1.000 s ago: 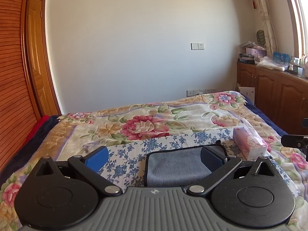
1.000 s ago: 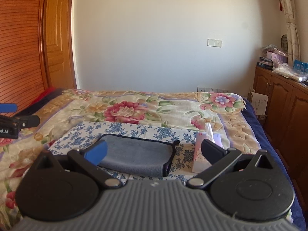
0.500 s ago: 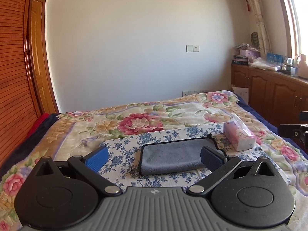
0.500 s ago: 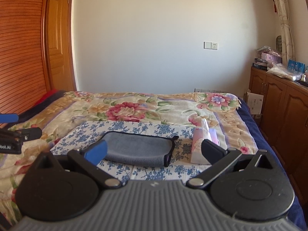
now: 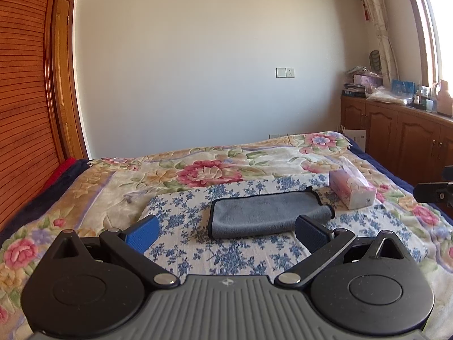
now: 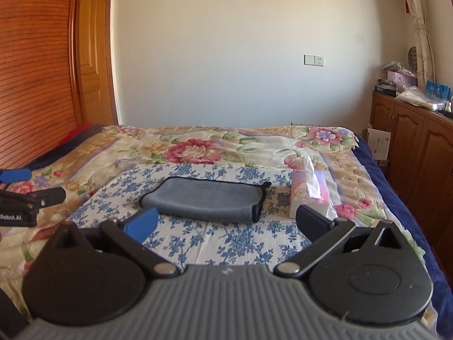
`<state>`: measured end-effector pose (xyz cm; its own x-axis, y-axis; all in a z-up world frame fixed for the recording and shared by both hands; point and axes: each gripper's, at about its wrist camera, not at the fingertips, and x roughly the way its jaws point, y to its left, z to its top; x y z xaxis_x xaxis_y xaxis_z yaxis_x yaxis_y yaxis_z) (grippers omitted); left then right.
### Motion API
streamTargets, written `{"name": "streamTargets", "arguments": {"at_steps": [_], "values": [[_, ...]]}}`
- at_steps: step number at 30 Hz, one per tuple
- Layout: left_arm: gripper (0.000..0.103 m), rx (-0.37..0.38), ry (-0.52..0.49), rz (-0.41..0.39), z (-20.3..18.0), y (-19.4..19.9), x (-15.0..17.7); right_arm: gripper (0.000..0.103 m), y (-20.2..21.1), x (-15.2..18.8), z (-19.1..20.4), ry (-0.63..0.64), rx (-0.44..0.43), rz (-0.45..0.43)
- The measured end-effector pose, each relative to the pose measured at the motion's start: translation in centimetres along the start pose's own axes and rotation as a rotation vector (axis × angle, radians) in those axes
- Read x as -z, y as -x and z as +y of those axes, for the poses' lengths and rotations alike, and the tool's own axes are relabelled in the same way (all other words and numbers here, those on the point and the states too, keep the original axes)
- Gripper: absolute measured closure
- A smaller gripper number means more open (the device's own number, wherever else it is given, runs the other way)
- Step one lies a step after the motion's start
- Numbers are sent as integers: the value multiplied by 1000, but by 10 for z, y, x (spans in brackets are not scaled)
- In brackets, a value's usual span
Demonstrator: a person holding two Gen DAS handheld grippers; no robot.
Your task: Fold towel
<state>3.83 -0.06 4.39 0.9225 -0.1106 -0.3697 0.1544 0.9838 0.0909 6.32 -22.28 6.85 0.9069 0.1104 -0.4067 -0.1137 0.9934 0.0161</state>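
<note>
A grey towel with a dark edge lies folded into a long strip on a blue-flowered cloth on the bed. It also shows in the right wrist view. My left gripper is open and empty, held back from the towel's near edge. My right gripper is open and empty, also short of the towel. The left gripper shows at the left edge of the right wrist view, and part of the right one at the right edge of the left wrist view.
A pink tissue pack stands just right of the towel, also in the right wrist view. A floral bedspread covers the bed. Wooden cabinets line the right wall; a wooden door is at left.
Both grippers have pulled back and risen away from the towel, which now looks smaller and farther off. The towel has not moved. Both jaws stay open.
</note>
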Motion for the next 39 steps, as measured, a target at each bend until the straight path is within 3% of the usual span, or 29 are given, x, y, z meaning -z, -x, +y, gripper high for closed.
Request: {"name": "streamTargets", "arguments": {"at_steps": [16,39], "values": [[0,-27,-4,-4,-3,0,40,0,2,35,-3,-6,22,22],[0,-54,5,-40,-4,0,50,0,8,59,-12,-41,57,-50]]}}
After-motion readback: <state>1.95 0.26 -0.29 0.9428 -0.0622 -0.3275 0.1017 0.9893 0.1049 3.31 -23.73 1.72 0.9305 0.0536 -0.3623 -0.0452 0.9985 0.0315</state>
